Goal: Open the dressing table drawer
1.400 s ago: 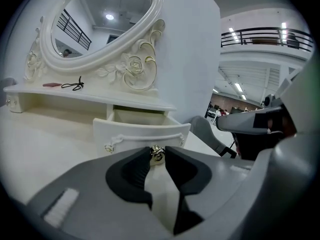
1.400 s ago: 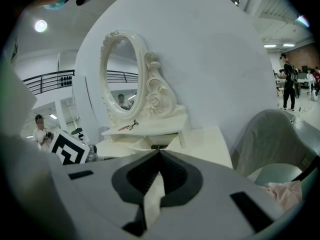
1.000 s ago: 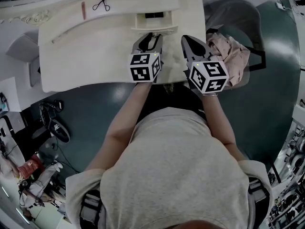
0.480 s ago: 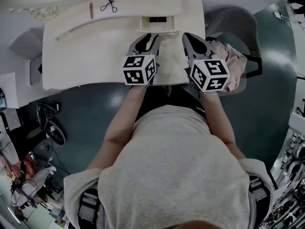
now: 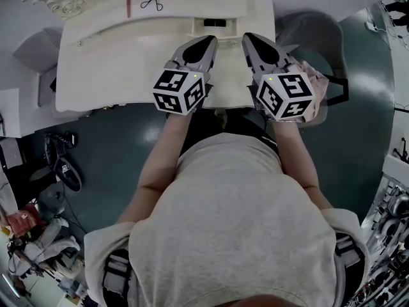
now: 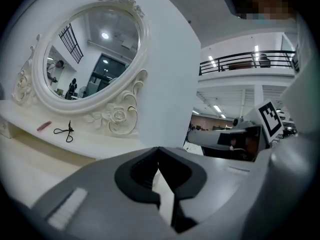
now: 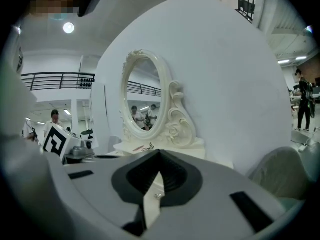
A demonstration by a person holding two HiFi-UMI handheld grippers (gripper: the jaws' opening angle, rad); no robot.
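The small drawer (image 5: pixel 215 25) sits in the raised back tier of the cream dressing table, straight ahead of both grippers. From above it looks drawn out, its open top showing something dark inside, so I judge the pull done or nearly so. The left gripper (image 5: pixel 209 39) and right gripper (image 5: pixel 249 38) hang side by side over the tabletop (image 5: pixel 108 75), pointing at the drawer and touching nothing. The fingers of each are pressed together and empty, which suits hands clear of the drawer rather than gripping it

Only the head view shows the drawer's open top and the chair (image 5: pixel 307 27) with pinkish cloth (image 5: pixel 317 75) on the person's right. Only the right gripper view shows a small knob (image 7: pixel 156 196) on a cream front, likely the drawer's, through the slit below its closed tips. The left gripper view best shows the carved oval mirror (image 6: pixel 92 54), and an eyelash curler (image 6: pixel 64 131) beside a pink stick (image 6: pixel 44 126) on the shelf beneath
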